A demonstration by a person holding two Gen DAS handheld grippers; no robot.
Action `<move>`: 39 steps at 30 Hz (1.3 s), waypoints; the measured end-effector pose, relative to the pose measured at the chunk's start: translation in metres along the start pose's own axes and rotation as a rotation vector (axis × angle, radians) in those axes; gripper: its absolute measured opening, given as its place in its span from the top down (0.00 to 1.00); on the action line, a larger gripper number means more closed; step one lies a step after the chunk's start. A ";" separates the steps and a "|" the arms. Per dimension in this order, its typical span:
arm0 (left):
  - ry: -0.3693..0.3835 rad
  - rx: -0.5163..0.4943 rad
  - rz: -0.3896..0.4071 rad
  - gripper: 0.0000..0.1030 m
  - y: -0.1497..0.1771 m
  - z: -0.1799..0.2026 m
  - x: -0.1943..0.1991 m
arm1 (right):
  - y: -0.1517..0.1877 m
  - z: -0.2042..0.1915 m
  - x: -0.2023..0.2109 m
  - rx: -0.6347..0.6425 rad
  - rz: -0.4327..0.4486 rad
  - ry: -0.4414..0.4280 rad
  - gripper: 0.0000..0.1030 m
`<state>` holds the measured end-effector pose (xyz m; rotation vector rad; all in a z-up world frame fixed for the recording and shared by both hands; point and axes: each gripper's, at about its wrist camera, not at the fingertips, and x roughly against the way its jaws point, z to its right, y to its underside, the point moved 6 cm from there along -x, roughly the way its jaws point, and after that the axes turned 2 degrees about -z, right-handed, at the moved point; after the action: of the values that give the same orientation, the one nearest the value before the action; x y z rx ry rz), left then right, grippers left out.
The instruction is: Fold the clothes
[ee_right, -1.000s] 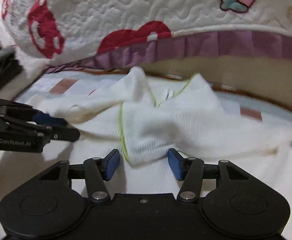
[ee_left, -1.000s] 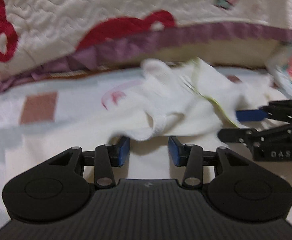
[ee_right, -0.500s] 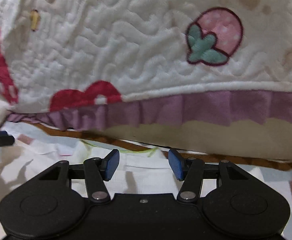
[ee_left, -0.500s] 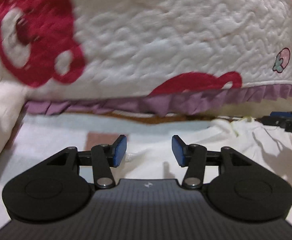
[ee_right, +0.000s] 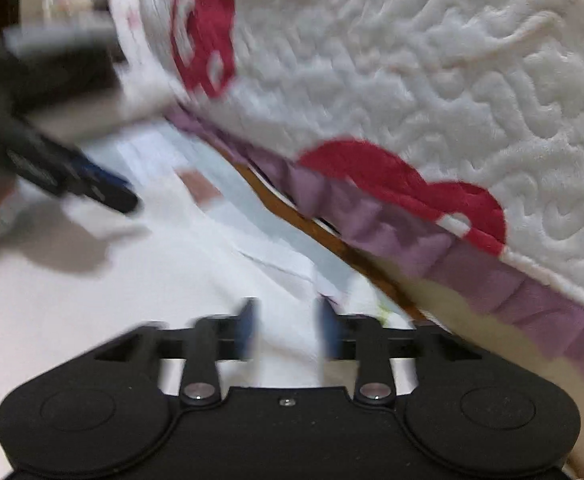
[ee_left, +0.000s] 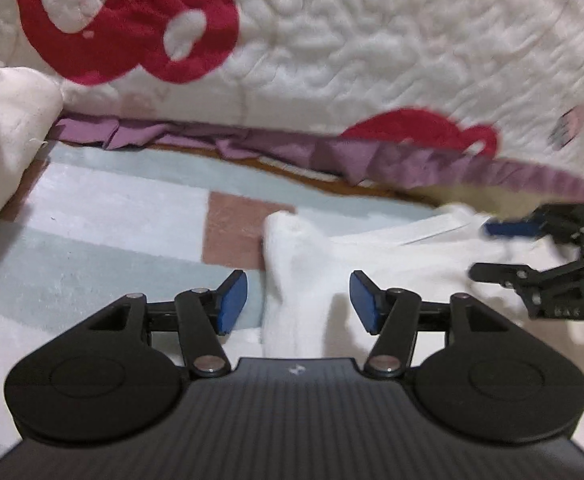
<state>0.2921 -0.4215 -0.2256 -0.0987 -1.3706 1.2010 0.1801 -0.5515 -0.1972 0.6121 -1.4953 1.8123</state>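
Blue pads of the left gripper point(ee_left: 298, 302) stand spread, with a raised fold of the white garment point(ee_left: 372, 264) between them but touching neither pad, so nothing is pinched. That fold is the garment's edge nearest the pink square of the patterned sheet point(ee_left: 103, 220); from there the white cloth spreads away toward the right gripper point(ee_left: 488, 250), which shows at the far side of the garment with its two fingers apart and no cloth caught in them. In the right wrist view the right gripper's own jaws are opening over white cloth, though blur hides whether the pads brush it. Behind the garment, the quilted blanket point(ee_left: 372, 60) with red figures and a purple ruffle rises like a wall.

The step in hand looks like taking hold of the garment's two sides before a fold. To do it well, the left gripper should sink onto the raised fold so both layers sit deep between the pads, then close firmly. The right should take the matching edge on its side. Both should lift together, keeping the cloth taut and clear of the blanket's ruffle, or the fold will come out skewed.
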 end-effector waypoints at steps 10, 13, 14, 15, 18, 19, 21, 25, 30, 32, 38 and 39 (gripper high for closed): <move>-0.135 0.023 0.091 0.98 -0.004 -0.007 0.024 | 0.002 0.057 0.001 -0.445 0.130 0.052 0.97; -0.216 0.089 0.086 0.91 0.008 -0.017 0.034 | 0.011 0.081 0.017 -0.595 0.145 0.093 0.88; -0.218 0.099 0.098 0.82 0.012 -0.018 0.045 | 0.021 0.086 0.032 -0.649 0.166 0.081 0.83; -0.201 0.103 0.103 0.66 0.017 -0.017 0.057 | 0.032 0.091 0.049 -0.699 0.186 0.067 0.79; -0.130 0.106 0.089 0.56 0.038 -0.009 0.093 | 0.080 0.099 0.106 -0.762 0.217 0.114 0.66; -0.100 0.103 0.065 0.56 0.048 -0.005 0.103 | 0.103 0.101 0.124 -0.780 0.203 0.139 0.66; -0.057 0.095 0.001 0.56 0.068 0.004 0.112 | 0.148 0.105 0.155 -0.844 0.167 0.190 0.66; -0.057 0.124 -0.104 0.56 0.105 0.011 0.126 | 0.245 0.102 0.216 -1.088 0.178 0.295 0.66; -0.117 0.230 -0.188 0.56 0.143 0.004 0.142 | 0.331 0.071 0.257 -1.308 0.144 0.368 0.55; -0.102 0.282 -0.189 0.56 0.154 -0.002 0.150 | 0.350 0.060 0.265 -1.362 0.131 0.359 0.55; -0.043 0.263 -0.119 0.56 0.167 0.012 0.155 | 0.374 0.039 0.271 -1.561 0.197 0.253 0.43; -0.042 0.248 -0.101 0.56 0.166 0.016 0.153 | 0.374 0.037 0.268 -1.591 0.213 0.234 0.41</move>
<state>0.1444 -0.2491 -0.2280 0.1699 -1.2370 1.2831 -0.2801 -0.5633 -0.2321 -0.5401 -2.2257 0.3272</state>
